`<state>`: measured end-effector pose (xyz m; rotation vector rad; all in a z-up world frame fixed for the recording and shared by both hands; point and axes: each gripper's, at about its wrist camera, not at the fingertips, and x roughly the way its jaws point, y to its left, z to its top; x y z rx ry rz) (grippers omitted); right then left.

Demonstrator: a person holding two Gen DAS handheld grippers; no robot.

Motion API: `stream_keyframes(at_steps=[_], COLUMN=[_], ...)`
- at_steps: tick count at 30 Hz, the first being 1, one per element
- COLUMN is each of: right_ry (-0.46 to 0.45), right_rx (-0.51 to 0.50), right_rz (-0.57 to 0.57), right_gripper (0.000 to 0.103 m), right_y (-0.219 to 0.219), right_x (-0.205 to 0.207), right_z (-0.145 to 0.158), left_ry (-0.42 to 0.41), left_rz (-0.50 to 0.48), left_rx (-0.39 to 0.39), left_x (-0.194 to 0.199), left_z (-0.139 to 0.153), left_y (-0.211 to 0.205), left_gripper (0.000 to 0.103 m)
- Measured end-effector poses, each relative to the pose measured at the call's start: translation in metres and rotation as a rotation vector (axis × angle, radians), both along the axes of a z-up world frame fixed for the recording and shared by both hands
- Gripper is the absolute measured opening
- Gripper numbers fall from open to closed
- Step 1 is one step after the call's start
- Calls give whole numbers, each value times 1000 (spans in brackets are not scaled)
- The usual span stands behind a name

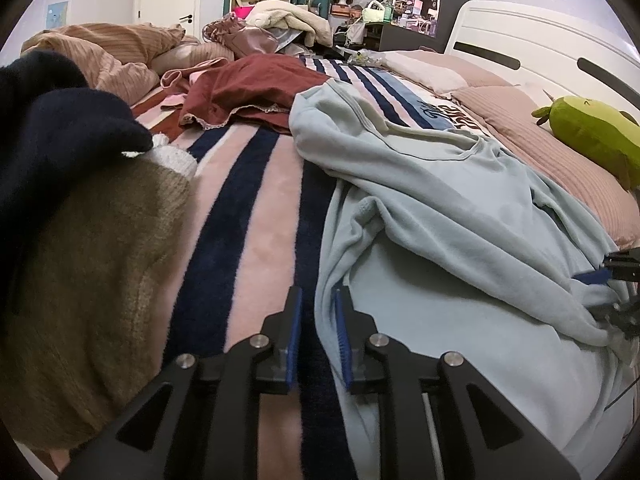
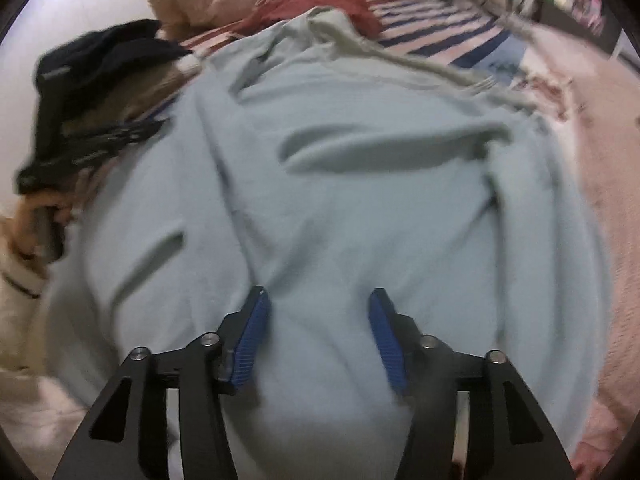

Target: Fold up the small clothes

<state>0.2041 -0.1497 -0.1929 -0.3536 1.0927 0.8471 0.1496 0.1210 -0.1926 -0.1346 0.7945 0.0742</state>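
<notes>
Angling down over light blue top (image 2: pixel 340 184), right tool (image 2: pixel 318 300) parted

Striped bed (image 1: pixel 256 208); pale-blue garment (image 1: pixel 460 216), maroon garment (image 1: pixel 248 84) (crumpled)

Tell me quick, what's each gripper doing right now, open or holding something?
Left gripper: slightly open at the edge of the light blue garment, not clearly pinching it.
Right gripper: open above the garment, holding nothing.
</notes>
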Motion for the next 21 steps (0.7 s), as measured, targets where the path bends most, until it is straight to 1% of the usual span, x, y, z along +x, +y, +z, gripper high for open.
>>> stream_keyframes(at_steps=[1, 3, 5, 6, 7, 9, 12, 15, 17, 20, 21], right_ry=[24, -2, -61, -96, -129, -186, -232, -248, -247, -261, -257], right_rx=[-8, -49, -89, -94, -98, -102, -103, -122, -117, -152, -163], right_rz=[33, 60, 34, 16, 3, -34, -89, -180, -243, -323, -345], right_gripper=[54, 48, 15, 7, 2, 0, 0, 0, 0, 0, 0], right_y=[0, 2, 2, 0, -3, -10, -21, -34, -46, -61, -68], right_x=[-2, -9, -12, -14, -17, -22, -28, -25, -22, -18, -17], right_z=[0, 0, 1, 3, 7, 14, 19, 15, 14, 13, 13], left_ry=[1, 1, -1, -1, -1, 0, 7, 6, 9, 17, 19], left_rz=[-1, 0, 1, 3, 3, 3, 17, 39, 45, 57, 63], left_rx=[0, 0, 0, 0, 2, 10, 16, 18, 50, 91, 92], left_x=[0, 0, 0, -1, -1, -1, 0, -1, 0, 1, 1], left_z=[0, -1, 0, -1, -1, 0, -1, -2, -2, -2, -2], left_y=[0, -1, -1, -1, -1, -3, -3, -1, -4, -6, -5], left_gripper=[15, 15, 15, 15, 15, 15, 16, 16, 15, 15, 15])
